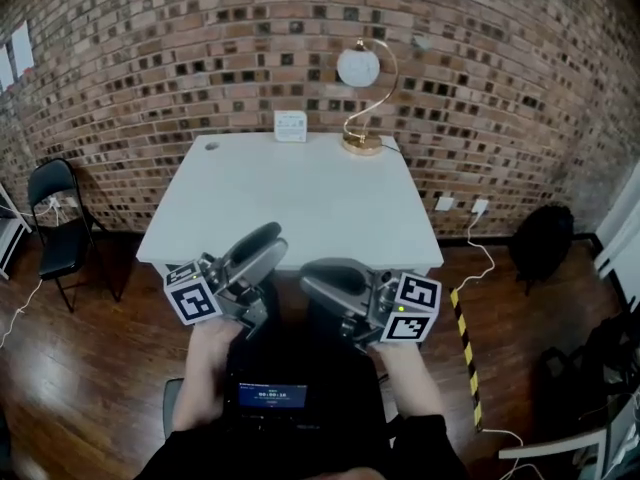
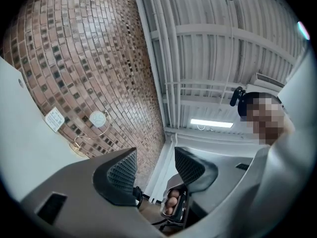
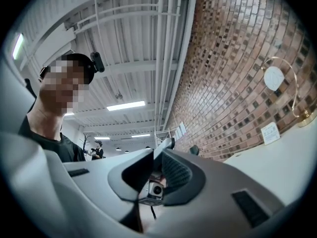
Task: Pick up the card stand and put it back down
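- The left gripper [image 2: 155,162] has its jaws well apart. Its own view shows only wall and ceiling through the gap, so it grips nothing.
- The right gripper [image 3: 158,153] has its jaws drawn close, with only a slim gap left between the ribbed pads. No object sits in that gap.
- In the head view both grippers are at the lower middle of the frame, short of the table's near edge and tilted upward. They point toward each other, tips near but apart.
- The card stand [image 1: 290,125] is a small white square piece. It stands upright at the far edge of the table [image 1: 250,208], against the wall and well apart from both grippers.
- Just right of the card stand is a lamp [image 1: 361,103] with a curved gold stem, a round gold base and a white globe.
- A small dark spot [image 1: 211,147] lies near the table's far left corner. The white top is otherwise bare.
- A brick wall [image 1: 150,58] fills the upper part of the head view.
- The floor [image 1: 90,388] is dark polished wood.
- A black folding chair [image 1: 60,218] stands at the left, near the wall.
- At the right are wall sockets [image 1: 461,205], a trailing white cable, a black bag [image 1: 545,243] and a yellow-and-black striped strip [image 1: 466,353] on the floor.
- The gripper views show a white ribbed ceiling [image 2: 223,48] with pipes and strip lights.
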`<state>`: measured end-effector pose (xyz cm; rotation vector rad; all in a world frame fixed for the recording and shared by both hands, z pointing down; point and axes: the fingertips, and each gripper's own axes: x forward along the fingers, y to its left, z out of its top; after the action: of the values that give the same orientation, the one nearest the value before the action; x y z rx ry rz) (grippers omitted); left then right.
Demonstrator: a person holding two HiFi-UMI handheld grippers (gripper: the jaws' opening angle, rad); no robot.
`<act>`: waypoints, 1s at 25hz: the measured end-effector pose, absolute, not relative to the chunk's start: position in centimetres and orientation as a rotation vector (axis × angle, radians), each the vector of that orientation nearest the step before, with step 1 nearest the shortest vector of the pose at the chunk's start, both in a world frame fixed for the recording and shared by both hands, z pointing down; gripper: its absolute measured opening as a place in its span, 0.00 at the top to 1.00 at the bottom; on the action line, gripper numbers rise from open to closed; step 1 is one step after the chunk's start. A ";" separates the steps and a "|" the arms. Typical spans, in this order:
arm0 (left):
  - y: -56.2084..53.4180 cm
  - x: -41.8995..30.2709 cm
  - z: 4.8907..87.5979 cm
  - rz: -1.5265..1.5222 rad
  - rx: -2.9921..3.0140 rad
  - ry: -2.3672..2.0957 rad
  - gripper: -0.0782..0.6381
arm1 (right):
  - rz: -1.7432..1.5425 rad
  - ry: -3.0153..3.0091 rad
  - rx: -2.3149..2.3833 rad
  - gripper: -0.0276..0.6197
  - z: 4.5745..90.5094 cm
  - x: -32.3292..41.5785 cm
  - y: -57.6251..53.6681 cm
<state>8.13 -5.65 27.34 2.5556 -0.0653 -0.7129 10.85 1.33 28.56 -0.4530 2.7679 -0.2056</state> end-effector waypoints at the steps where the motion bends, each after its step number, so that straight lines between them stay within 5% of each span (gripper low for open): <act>1: -5.7 8.1 27.5 -0.711 2.552 -0.071 0.57 | -0.211 2.769 -0.451 0.86 28.8 10.9 1.2; 25: -4.8 8.6 27.2 -0.690 2.572 -0.063 0.57 | -0.104 2.812 -0.403 0.88 27.7 10.7 2.7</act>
<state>8.59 -4.83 27.22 2.5718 -0.0626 -0.6900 10.72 2.75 27.75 -0.4033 2.8120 -0.1040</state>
